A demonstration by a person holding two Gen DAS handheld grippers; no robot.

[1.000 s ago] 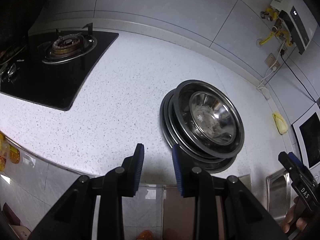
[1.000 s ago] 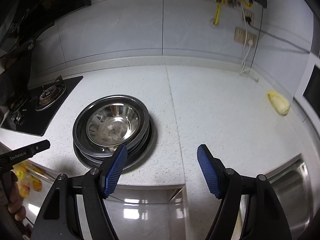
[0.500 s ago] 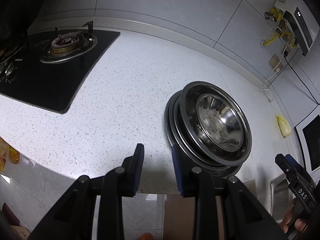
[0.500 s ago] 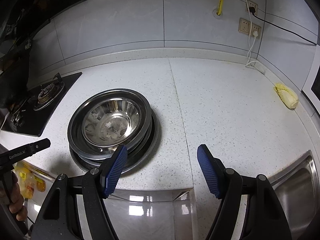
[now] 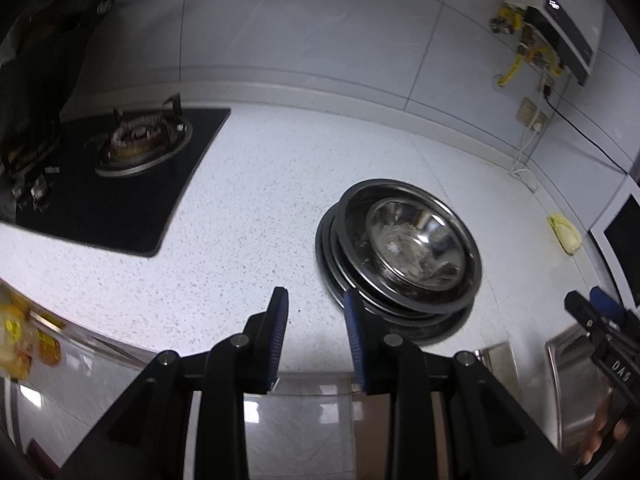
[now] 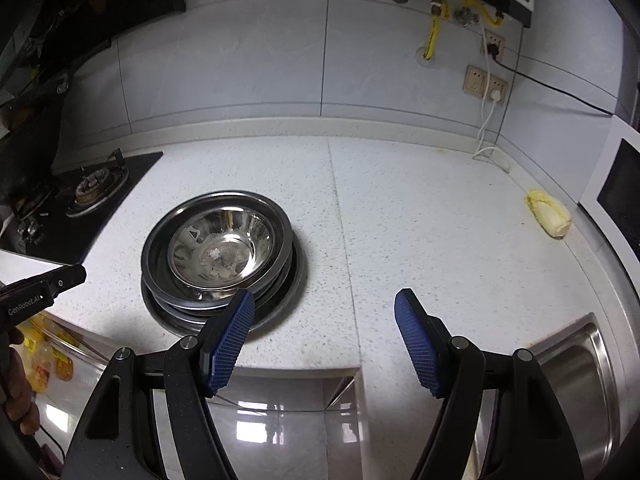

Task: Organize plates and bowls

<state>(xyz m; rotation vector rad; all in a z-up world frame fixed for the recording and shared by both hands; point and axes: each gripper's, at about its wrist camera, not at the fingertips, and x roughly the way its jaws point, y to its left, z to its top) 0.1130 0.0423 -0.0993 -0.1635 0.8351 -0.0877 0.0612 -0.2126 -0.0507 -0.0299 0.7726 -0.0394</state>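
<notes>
A stack of steel plates [image 5: 436, 322] with a steel bowl [image 5: 416, 240] nested on top sits on the white speckled counter; it also shows in the right wrist view, the plates [image 6: 280, 304] under the bowl [image 6: 222, 248]. My left gripper [image 5: 314, 306] hovers near the counter's front edge, just left of the stack, jaws narrowly apart and empty. My right gripper [image 6: 324, 312] is wide open and empty, just right of the stack, above the front edge.
A black gas hob [image 5: 120, 184] lies to the left. A steel sink [image 6: 576, 380] is at the right front. A yellow cloth [image 6: 548, 214] lies at the right by a white appliance [image 6: 616, 196]. Wall sockets [image 6: 486, 80] with cords are behind.
Both grippers have drawn back and up a little from the stack; the views now take in more wall. The stack has not moved.
</notes>
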